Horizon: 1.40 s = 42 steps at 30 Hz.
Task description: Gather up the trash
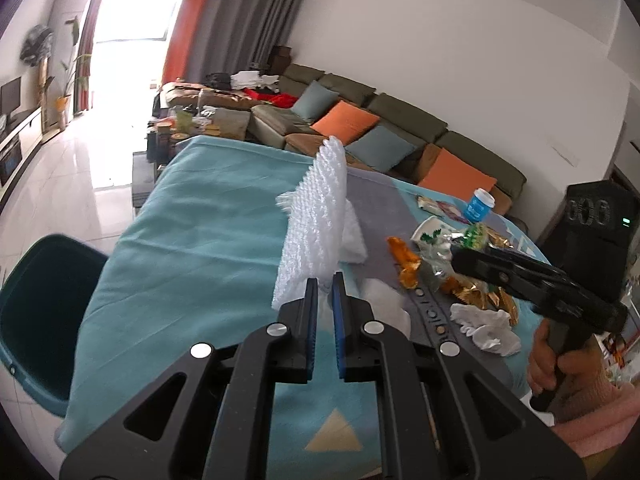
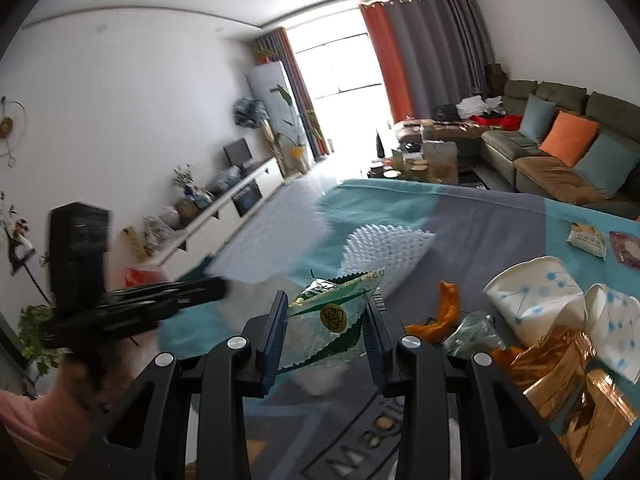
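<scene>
My left gripper (image 1: 325,280) is shut on a sheet of white bubble wrap (image 1: 316,216) and holds it upright above the teal cloth-covered table (image 1: 192,240). The same bubble wrap shows in the right wrist view (image 2: 384,252). My right gripper (image 2: 328,312) is shut on a clear green-printed snack wrapper (image 2: 332,320), held above the table. In the left wrist view the right gripper (image 1: 460,258) reaches over a pile of trash: gold foil wrappers (image 1: 480,296), an orange wrapper (image 1: 406,260), crumpled white tissue (image 1: 486,328).
A dark teal bin (image 1: 40,320) stands on the floor left of the table. Paper cups (image 2: 536,296), gold foil (image 2: 572,392), an orange wrapper (image 2: 444,316), a blue cup (image 1: 478,206) and snack packets (image 2: 588,240) lie on the table. A sofa (image 1: 380,120) stands behind.
</scene>
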Tool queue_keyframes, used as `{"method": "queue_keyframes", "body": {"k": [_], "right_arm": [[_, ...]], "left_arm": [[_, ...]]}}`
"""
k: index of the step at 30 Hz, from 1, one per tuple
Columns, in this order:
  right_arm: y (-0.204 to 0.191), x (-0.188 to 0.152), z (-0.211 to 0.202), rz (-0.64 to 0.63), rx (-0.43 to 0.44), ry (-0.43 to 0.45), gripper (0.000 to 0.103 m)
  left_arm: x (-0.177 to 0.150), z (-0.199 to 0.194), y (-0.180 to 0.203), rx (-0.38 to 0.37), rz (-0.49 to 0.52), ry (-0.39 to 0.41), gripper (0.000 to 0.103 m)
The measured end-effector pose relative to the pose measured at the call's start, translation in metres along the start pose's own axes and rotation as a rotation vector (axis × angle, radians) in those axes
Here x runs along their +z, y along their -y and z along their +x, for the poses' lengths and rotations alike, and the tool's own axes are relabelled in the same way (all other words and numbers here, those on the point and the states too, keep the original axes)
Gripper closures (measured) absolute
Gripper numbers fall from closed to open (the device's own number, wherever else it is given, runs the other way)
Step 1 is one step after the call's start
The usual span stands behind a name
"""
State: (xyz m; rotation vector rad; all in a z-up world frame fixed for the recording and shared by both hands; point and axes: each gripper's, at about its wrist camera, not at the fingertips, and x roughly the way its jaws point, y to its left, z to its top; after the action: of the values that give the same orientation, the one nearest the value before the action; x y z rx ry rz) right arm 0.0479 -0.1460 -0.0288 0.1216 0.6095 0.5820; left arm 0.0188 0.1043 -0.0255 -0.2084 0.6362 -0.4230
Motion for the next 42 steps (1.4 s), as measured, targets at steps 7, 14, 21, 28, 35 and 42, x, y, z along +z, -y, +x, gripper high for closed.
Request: {"method": "queue_keyframes", "body": {"k": [7, 14, 21, 28, 35, 42], "right_arm": [[-0.001, -0.001, 0.015, 0.0, -0.123, -0.024, 0.04], [-0.056, -0.005, 0.022, -0.184, 0.074, -0.076, 0.041], [-0.064, -0.022, 0.073, -0.186, 0.05, -0.253, 0.065], [-0.064, -0.015, 0.072, -0.14, 0.073, -0.252, 0.09], [-0.081, 0.015, 0.068, -0.099, 0.167, -0.187, 0.09], [-0.115, 0.04, 0.1, -0.116, 0.253, -0.186, 0.09]], "left_arm": [[-0.014, -0.01, -0.017, 0.035, -0.026, -0.019, 0.095], [-0.018, -0.009, -0.026, 0.047, -0.044, -0.015, 0.073], [-0.017, 0.003, -0.037, 0.061, -0.084, -0.039, 0.09], [-0.016, -0.004, -0.047, 0.075, -0.102, -0.018, 0.096], [-0.01, -0.039, -0.065, 0.131, -0.107, 0.047, 0.097], [-0.01, -0.079, -0.1, 0.243, -0.157, 0.086, 0.097]]}}
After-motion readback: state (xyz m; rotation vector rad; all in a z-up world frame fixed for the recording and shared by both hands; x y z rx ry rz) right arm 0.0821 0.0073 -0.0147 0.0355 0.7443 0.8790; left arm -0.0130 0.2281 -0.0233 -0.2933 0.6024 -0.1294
